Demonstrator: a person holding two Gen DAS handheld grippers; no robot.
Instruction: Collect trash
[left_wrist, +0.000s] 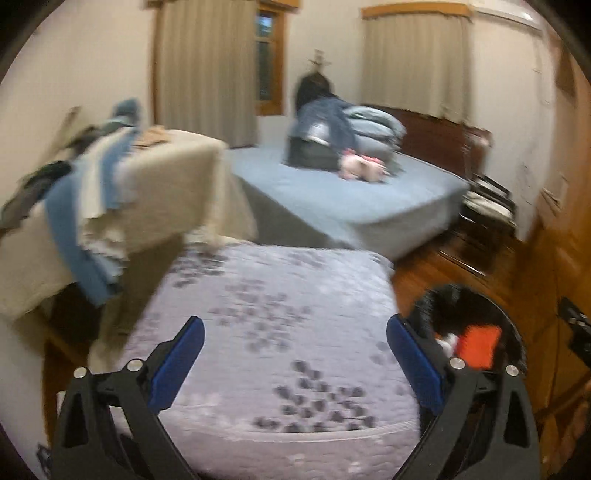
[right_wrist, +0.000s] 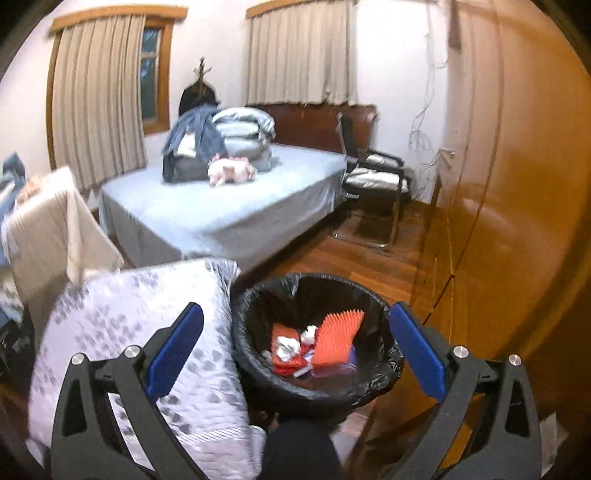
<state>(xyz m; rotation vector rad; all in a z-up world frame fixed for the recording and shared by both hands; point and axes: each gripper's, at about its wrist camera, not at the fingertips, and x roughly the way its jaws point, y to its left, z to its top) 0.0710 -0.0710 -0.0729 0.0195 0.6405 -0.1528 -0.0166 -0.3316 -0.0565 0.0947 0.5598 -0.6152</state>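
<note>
trash bin (right_wrist: 314, 343) btwn r claw (right_wrist: 295, 332) fingers

White walls, beige curtains (right_wrist: 99, 99), blue bed (right_wrist: 236, 199), black chair (right_wrist: 373, 166), wood floor (right_wrist: 369, 258).

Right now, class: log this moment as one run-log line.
left gripper: open, empty, over quilt | right gripper: open, empty, above bin | trash: in bin

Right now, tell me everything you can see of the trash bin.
The trash bin is round and lined with a glossy black plastic bag folded over its rim. It stands upright on the wooden floor, close beside the patterned quilt. Inside lie orange packaging, white crumpled scraps and small wrappers. The open right tongs frame it, touching nothing.
</note>
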